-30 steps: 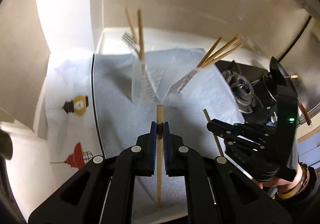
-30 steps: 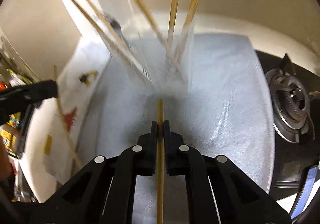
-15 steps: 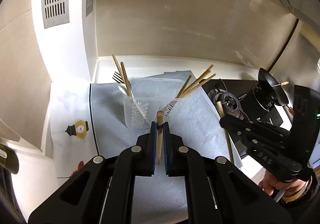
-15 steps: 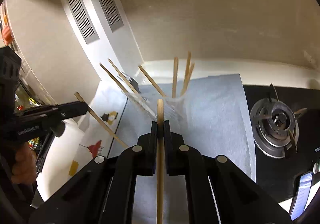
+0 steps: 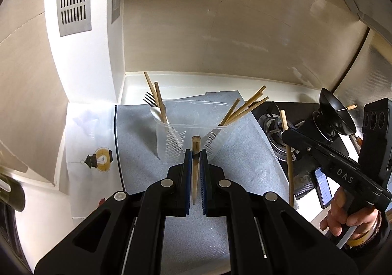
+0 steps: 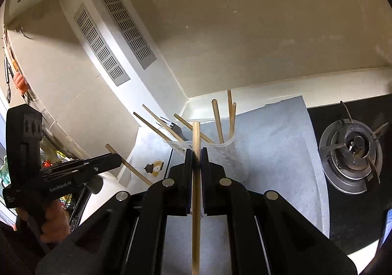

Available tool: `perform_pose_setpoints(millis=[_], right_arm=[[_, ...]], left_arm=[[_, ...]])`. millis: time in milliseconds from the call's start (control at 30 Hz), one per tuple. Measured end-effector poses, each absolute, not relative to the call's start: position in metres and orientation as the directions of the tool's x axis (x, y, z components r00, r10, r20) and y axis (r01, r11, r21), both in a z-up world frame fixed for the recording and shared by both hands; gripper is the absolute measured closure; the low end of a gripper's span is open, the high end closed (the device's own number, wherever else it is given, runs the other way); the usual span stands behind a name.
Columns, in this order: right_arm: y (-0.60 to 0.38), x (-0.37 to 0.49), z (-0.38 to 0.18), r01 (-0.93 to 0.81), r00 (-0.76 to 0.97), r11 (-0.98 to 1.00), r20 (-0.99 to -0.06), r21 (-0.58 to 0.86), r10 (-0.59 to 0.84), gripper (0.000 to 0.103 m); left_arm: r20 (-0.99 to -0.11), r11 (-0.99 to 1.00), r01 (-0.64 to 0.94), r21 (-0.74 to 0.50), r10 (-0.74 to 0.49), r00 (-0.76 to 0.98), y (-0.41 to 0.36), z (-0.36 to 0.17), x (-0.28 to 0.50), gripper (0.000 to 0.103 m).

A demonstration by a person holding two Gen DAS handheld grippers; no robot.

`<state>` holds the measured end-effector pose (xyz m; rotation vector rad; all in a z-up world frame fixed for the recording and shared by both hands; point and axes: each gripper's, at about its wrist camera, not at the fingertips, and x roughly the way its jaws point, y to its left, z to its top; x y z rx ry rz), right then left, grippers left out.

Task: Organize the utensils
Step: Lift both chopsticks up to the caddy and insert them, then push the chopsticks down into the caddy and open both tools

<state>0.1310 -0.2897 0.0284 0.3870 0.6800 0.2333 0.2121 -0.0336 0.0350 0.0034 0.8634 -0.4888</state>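
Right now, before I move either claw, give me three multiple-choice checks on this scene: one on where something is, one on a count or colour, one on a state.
1. Where does the clear utensil holder stand?
A. on the grey mat
B. on the gas burner
C. on the white lantern-print sheet

2. How many chopsticks are held in claws?
A. none
B. one
C. two

3. What state is the left claw in?
A. wide open, nothing in it
B. shut on a chopstick
C. shut on a fork

Answers:
1. A, the holder's base sits on the mat, left of the burner.
2. C, each wrist view shows one stick between its pads; the right claw pinches its own chopstick.
3. B, the blue pads press a stick on both sides; the fork stands in the holder.
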Motion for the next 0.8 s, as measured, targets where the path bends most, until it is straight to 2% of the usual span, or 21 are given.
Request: perform_pose_setpoints(millis=[233,533,733,800], right_arm=[[-0.287,0.134,0.027,-0.12,0.727,0.886,-0.568,0.447,0.385,0.096],[-0.286,0.134,0.032,-0.13,0.745,0.908,-0.565,0.397,0.354,0.101],[-0.299,0.151,0.001,-0.019,0.693,0.922,-0.66,0.386,0.291,0.094],[-0.306,0.159,-0.015,0.026,0.656,0.91,-0.694,0.414,0.297,0.087]], left_arm=[[-0.727,0.892,0.412,-0.189,-0.409,0.552,-0.033,0.037,0.214,0.097],[-0.724,0.89,0.418,-0.182,-0.409,0.555,-0.036,0.037,0.216,0.097],[-0.743,0.9,0.394,-0.187,-0.392,0.542,-0.034,0.027,0.225,0.097],[-0.75,0.903,0.383,-0.194,-0.388,0.535,-0.033,0.023,0.227,0.097]])
